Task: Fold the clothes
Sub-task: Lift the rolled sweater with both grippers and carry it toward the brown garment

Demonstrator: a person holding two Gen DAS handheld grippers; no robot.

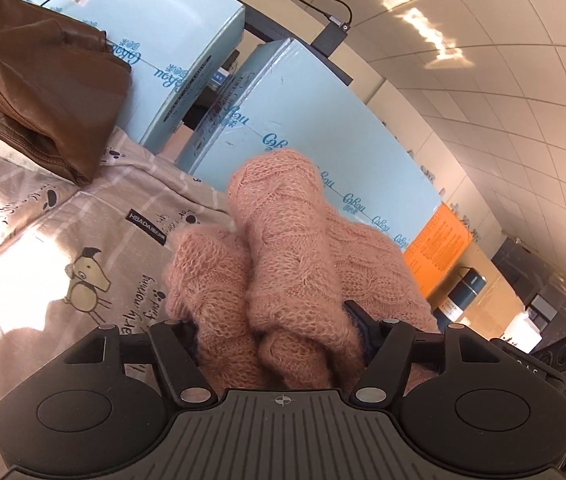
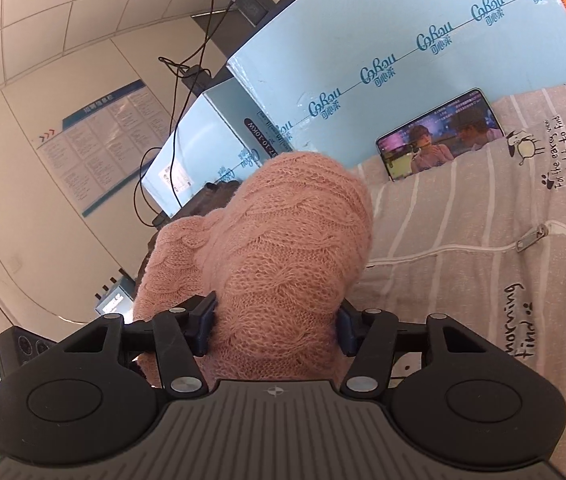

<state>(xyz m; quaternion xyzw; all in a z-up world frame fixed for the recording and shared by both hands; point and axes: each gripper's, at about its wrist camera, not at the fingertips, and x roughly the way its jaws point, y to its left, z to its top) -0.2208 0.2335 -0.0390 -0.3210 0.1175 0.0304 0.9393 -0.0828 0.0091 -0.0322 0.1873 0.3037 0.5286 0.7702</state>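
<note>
A pink cable-knit sweater (image 1: 283, 264) is bunched thick between the jaws of my left gripper (image 1: 275, 332), which is shut on it; the knit bulges forward and hides the fingertips. In the right wrist view the same pink sweater (image 2: 283, 248) fills the gap of my right gripper (image 2: 277, 330), whose blue pads (image 2: 205, 328) press into it from both sides. The sweater is lifted off the grey printed bed cover (image 1: 83, 248) and hangs over it.
A brown leather garment (image 1: 39, 80) lies folded at the left on the cover. Light blue cartons (image 1: 323, 132) stand behind the bed. A phone (image 2: 439, 136) with a playing video leans against a blue carton (image 2: 383, 40). Cables hang at the back.
</note>
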